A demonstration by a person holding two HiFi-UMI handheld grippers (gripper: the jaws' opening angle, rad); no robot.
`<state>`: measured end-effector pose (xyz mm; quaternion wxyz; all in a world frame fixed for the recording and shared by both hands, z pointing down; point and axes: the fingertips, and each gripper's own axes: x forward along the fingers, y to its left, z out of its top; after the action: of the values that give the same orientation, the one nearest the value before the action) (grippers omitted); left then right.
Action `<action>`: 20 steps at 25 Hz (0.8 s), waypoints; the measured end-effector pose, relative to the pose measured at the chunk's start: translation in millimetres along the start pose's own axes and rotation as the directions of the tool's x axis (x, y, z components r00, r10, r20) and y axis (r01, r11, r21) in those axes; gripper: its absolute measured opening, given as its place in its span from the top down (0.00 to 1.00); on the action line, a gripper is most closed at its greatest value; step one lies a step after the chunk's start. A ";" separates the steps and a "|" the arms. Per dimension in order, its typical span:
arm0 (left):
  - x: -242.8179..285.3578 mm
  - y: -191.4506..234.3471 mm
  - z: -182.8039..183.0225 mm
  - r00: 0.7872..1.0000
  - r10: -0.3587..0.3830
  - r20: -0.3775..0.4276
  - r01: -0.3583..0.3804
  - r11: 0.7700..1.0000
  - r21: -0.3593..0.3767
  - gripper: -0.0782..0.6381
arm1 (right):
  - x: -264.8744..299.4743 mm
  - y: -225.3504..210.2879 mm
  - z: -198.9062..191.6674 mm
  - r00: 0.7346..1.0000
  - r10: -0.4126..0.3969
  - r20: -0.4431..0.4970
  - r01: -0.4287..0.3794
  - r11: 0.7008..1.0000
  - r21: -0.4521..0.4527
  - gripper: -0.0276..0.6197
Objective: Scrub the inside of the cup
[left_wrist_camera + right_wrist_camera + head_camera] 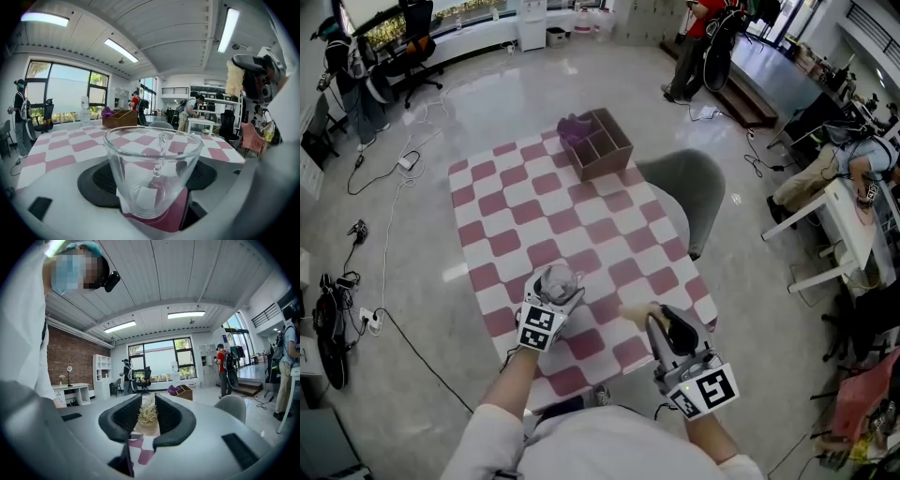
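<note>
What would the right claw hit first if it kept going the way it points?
Likely nothing close: the right claw, shut on a brush, points out over the table, and the box sits right of its line. Depth is unclear.

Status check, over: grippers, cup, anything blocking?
Left gripper shut on cup. Right gripper shut on brush. Brush outside cup, apart. Nothing between them.

Ceiling strip lights (121, 50) and windows (70, 91) give bright, even, fisheye-warped pictures.
</note>
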<state>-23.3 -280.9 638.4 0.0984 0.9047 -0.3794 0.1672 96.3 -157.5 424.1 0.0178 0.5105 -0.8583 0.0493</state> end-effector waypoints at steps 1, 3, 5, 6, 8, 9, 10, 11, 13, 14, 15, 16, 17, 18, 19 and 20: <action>0.5 -1.0 -1.4 1.000 -0.003 -0.001 0.003 1.000 -0.003 0.35 | -0.2 0.0 -0.5 1.000 0.000 -0.002 0.000 1.000 0.001 0.80; 0.8 -1.8 -1.7 1.000 -0.007 0.007 0.007 1.000 -0.007 0.35 | -0.3 0.3 -0.9 1.000 0.000 -0.003 0.000 1.000 0.002 0.80; 0.5 -1.3 -2.6 1.000 -0.010 0.011 0.010 1.000 -0.015 0.35 | 0.1 0.7 -0.4 1.000 0.001 -0.002 -0.001 1.000 0.002 0.80; 0.5 -1.2 -3.7 1.000 -0.012 0.011 0.012 1.000 -0.021 0.35 | 0.5 1.1 -0.3 1.000 0.002 0.000 -0.002 1.000 0.002 0.80; 0.8 -1.4 -5.4 1.000 -0.015 0.008 0.015 1.000 -0.025 0.35 | 1.3 2.1 -0.4 1.000 0.008 0.002 -0.008 1.000 0.002 0.80; 0.8 -1.4 -5.7 1.000 -0.016 0.007 0.016 1.000 -0.024 0.35 | 1.6 2.8 -0.3 1.000 0.011 0.004 -0.011 1.000 0.003 0.80; 0.4 -1.3 -5.6 1.000 -0.015 0.004 0.016 1.000 -0.023 0.35 | 1.9 3.4 0.1 1.000 0.014 0.005 -0.014 1.000 0.004 0.80; -0.6 -1.2 -5.1 1.000 -0.016 0.002 0.016 1.000 -0.021 0.35 | 1.9 4.1 1.0 1.000 0.017 0.008 -0.017 1.000 0.004 0.80; -2.8 -1.3 -6.5 1.000 -0.018 -0.012 0.018 1.000 -0.022 0.35 | 1.3 4.9 3.1 1.000 0.021 0.012 -0.021 1.000 0.004 0.80; -3.4 -1.6 -8.5 1.000 -0.020 -0.021 0.019 1.000 -0.023 0.35 | 0.9 5.2 3.8 1.000 0.023 0.014 -0.023 1.000 0.004 0.80; -3.6 -1.5 -10.1 0.999 -0.018 -0.031 0.018 1.000 -0.022 0.35 | 0.5 5.5 4.1 1.000 0.026 0.016 -0.026 1.000 0.005 0.80; -3.6 -1.3 -11.6 0.999 -0.015 -0.040 0.014 1.000 -0.022 0.35 | 0.2 6.0 4.3 0.999 0.029 0.019 -0.029 1.000 0.006 0.80; -3.4 -1.0 -13.6 0.999 -0.010 -0.048 0.009 1.000 -0.022 0.35 | -0.1 6.7 4.5 0.999 0.032 0.021 -0.032 0.999 0.006 0.80; -3.2 -0.8 -15.4 0.998 -0.005 -0.056 0.004 1.000 -0.022 0.35 | -0.4 7.5 4.8 0.999 0.036 0.024 -0.036 0.999 0.007 0.80; -3.3 -0.7 -16.4 0.998 0.000 -0.061 -0.001 1.000 -0.023 0.35 | -0.8 8.3 5.3 0.999 0.040 0.025 -0.040 0.999 0.006 0.80; -3.7 -0.5 -16.8 0.998 0.005 -0.065 -0.007 1.000 -0.024 0.35 | -1.3 9.2 6.1 0.999 0.044 0.027 -0.044 0.999 0.006 0.80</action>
<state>-29.2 -273.0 652.5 0.1213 0.8963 -0.3807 0.1922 89.0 -152.7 417.3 0.0035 0.4923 -0.8692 0.0455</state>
